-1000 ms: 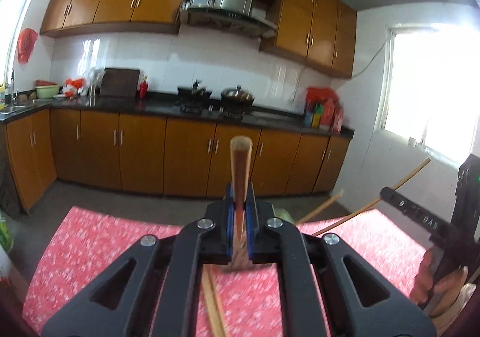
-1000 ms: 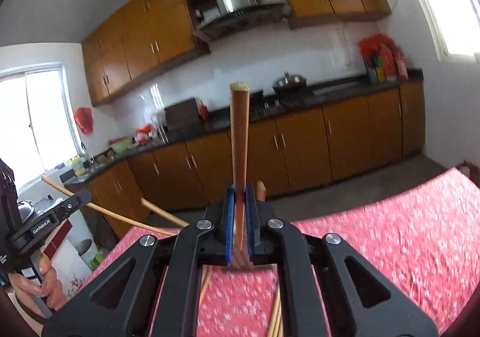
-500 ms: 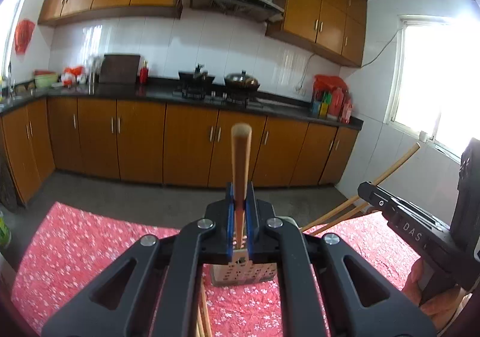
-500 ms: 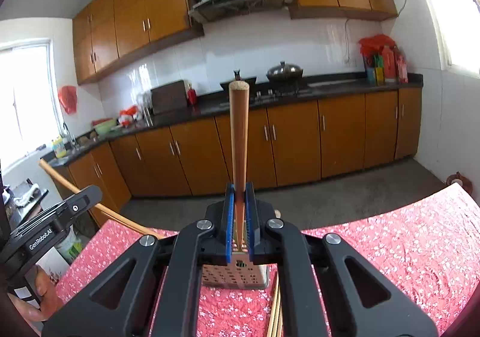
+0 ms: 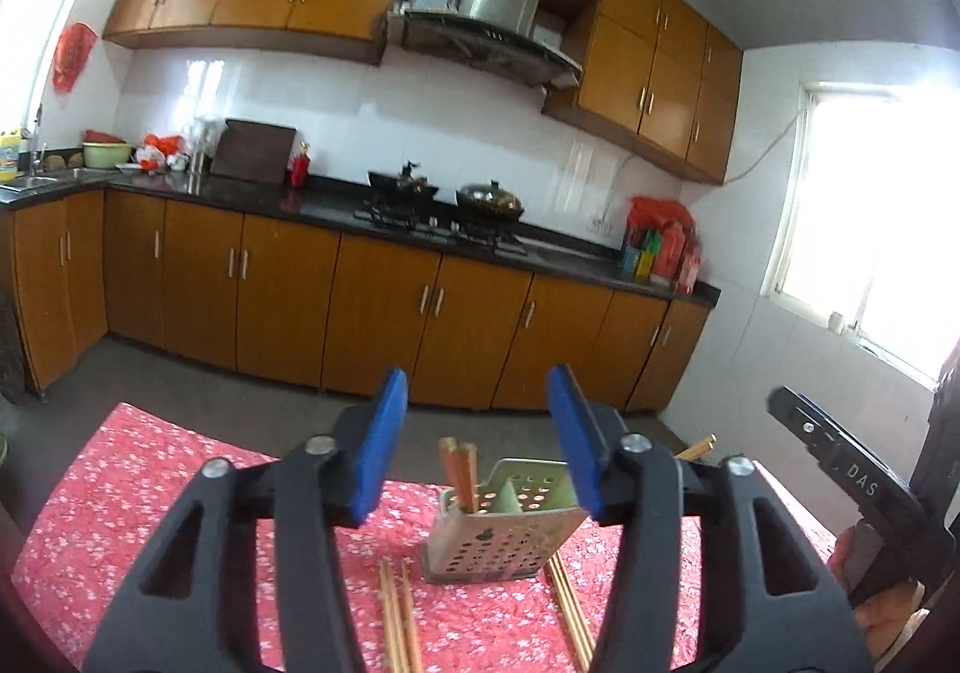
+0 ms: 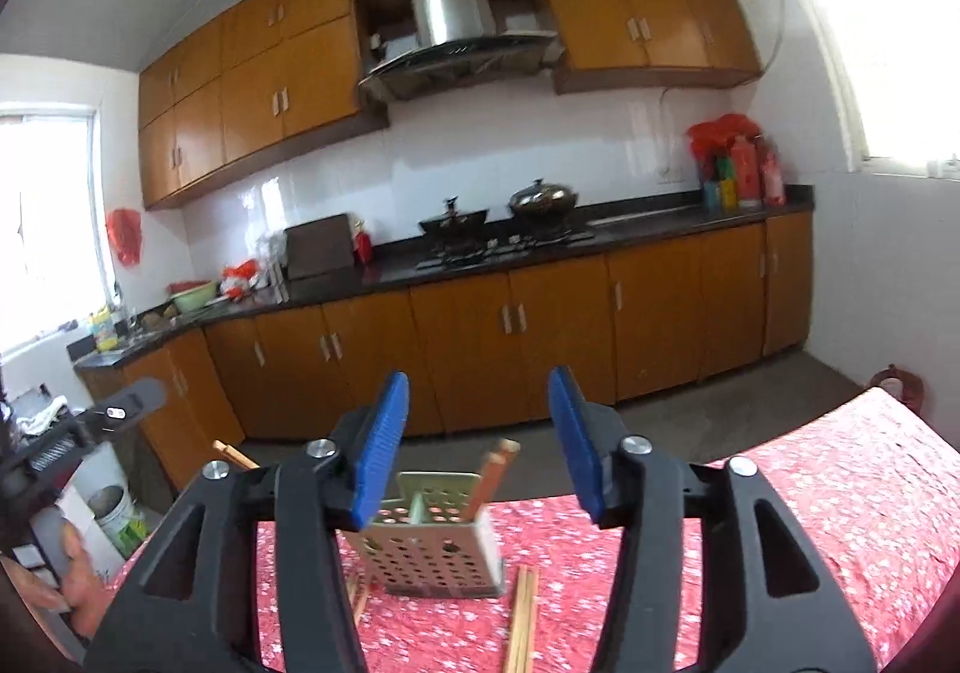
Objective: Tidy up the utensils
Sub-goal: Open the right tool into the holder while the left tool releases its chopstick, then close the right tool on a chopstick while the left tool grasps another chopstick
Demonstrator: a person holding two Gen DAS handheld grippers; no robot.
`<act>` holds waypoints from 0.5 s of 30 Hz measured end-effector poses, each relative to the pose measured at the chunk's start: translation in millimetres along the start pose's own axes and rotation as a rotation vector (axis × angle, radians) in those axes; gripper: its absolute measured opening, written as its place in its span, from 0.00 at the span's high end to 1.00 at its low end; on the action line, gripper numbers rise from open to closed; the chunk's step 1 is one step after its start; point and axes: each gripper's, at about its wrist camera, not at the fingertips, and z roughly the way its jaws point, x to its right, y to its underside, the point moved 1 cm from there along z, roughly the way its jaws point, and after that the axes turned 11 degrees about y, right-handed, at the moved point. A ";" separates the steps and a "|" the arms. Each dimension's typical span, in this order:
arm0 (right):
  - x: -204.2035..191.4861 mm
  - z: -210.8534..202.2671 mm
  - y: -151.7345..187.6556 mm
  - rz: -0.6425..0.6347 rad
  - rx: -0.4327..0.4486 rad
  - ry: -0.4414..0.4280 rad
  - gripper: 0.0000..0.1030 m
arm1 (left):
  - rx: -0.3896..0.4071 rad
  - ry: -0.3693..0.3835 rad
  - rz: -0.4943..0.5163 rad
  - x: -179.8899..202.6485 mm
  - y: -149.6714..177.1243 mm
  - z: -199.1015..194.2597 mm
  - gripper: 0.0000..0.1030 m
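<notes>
A perforated metal utensil holder [image 5: 504,538] stands on the red floral tablecloth [image 5: 150,493]. Two wooden chopsticks [image 5: 459,469] stand in its left compartment. My left gripper [image 5: 478,403] hovers just above and before it, its jaws opening with nothing between the blue pads. In the right wrist view the same holder [image 6: 432,544] has chopsticks [image 6: 492,472] leaning in its right side. My right gripper [image 6: 478,403] is likewise opening and empty. Loose chopsticks [image 5: 396,619] lie flat in front of the holder, and more chopsticks [image 6: 522,613] lie beside it.
The other hand-held gripper [image 5: 840,469] and a hand [image 5: 876,583] are at the right edge of the left wrist view. Beyond the table's far edge are a grey floor, orange cabinets [image 5: 384,313] and a dark counter with a stove [image 6: 504,247].
Both grippers were shut on upright chopsticks. Their jaws have now parted and the chopsticks stand in the holder, which has come fully into both views.
</notes>
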 end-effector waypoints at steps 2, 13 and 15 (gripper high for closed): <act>11.9 -5.3 7.6 -0.006 -0.004 0.049 0.49 | 0.008 -0.044 0.021 -6.6 8.3 -18.4 0.40; 49.5 54.7 148.0 -0.070 -0.473 0.123 0.72 | -0.308 -0.297 -0.035 -95.8 135.2 -16.4 0.33; 41.2 62.8 172.9 -0.074 -0.559 0.077 0.82 | -0.361 -0.294 -0.052 -100.1 157.0 -11.2 0.33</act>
